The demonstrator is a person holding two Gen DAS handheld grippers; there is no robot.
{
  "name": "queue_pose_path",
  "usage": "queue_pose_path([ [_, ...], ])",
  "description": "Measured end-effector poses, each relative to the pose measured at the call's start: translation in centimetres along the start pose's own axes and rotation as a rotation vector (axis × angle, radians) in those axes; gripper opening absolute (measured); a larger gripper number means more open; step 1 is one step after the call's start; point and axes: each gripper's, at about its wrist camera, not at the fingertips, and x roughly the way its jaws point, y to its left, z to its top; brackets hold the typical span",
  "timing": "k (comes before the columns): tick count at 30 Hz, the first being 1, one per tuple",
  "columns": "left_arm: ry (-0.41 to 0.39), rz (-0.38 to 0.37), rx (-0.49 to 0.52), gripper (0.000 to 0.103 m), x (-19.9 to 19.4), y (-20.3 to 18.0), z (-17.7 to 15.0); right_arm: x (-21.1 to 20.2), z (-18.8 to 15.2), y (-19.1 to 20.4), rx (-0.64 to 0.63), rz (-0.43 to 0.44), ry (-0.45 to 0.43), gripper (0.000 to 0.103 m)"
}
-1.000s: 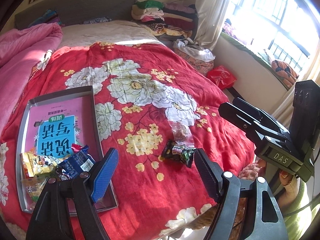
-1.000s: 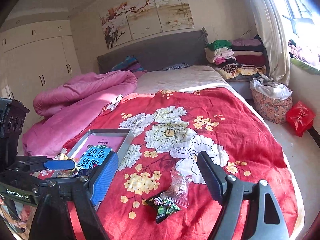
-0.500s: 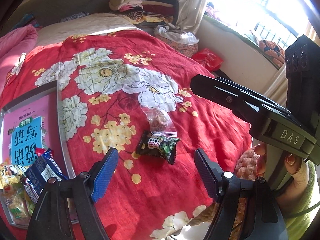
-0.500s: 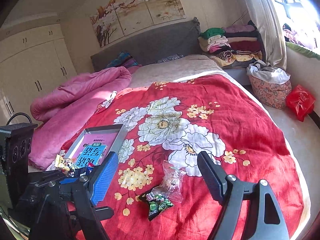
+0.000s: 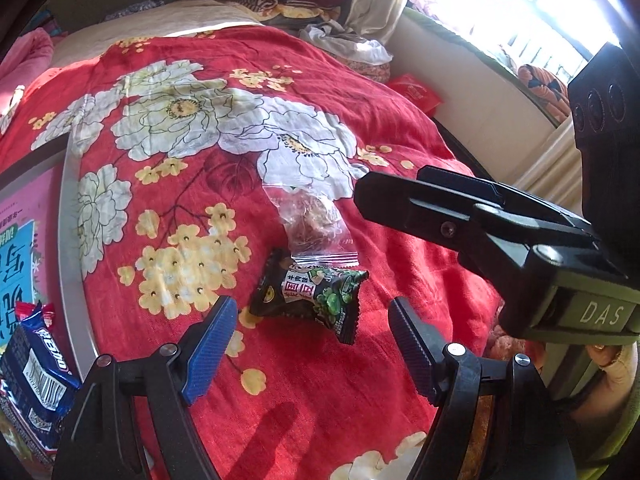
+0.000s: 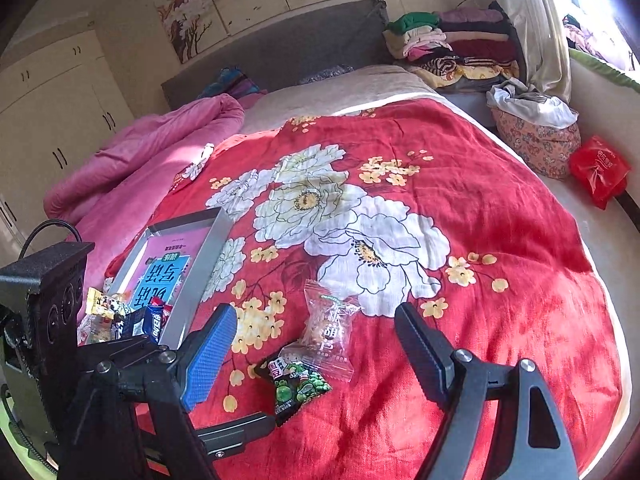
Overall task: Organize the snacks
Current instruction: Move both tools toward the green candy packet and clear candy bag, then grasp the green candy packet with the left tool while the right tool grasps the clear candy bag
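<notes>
A dark green-and-black pea snack packet (image 5: 310, 294) lies on the red flowered bedspread, with a clear packet of brown snack (image 5: 314, 222) just beyond it. My left gripper (image 5: 312, 344) is open, its jaws straddling the near side of the dark packet just short of it. My right gripper (image 6: 316, 344) is open and empty above the same two packets (image 6: 298, 382) (image 6: 328, 330); its black body (image 5: 500, 236) reaches in from the right in the left wrist view. A grey tray (image 6: 208, 252) at the left holds a pink book and several snack packets, among them a blue one (image 5: 34, 372).
A pink quilt (image 6: 132, 160) is bunched at the far left of the bed. Folded clothes (image 6: 452, 40) are stacked at the headboard's right. A flowered basket (image 6: 536, 140) and a red bag (image 6: 598, 168) sit on the floor by the window wall.
My left gripper has swung right from the tray and closed in on the dark packet, which now sits between its jaws. The right gripper has come closer over the packets.
</notes>
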Motion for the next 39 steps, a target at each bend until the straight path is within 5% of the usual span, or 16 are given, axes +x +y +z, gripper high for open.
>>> queue_pose_path([
  [19, 0.030, -0.031, -0.005, 0.079, 3.9, 0.5, 0.6, 5.8, -0.6, -0.9, 0.028, -0.024, 0.161, 0.079],
  [28, 0.029, -0.056, -0.020, 0.078, 4.3, 0.9, 0.8, 8.4, -0.4, -0.2, 0.002, 0.005, 0.206, 0.062],
  [33, 0.034, -0.065, -0.032, 0.078, 4.7, 1.2, 0.9, 9.6, -0.7, -0.6, 0.023, 0.014, 0.239, 0.041],
  [39, 0.036, -0.066, -0.029, 0.074, 4.9, 0.9, 1.1, 8.5, -0.6, -1.9, 0.087, 0.035, 0.204, 0.038],
])
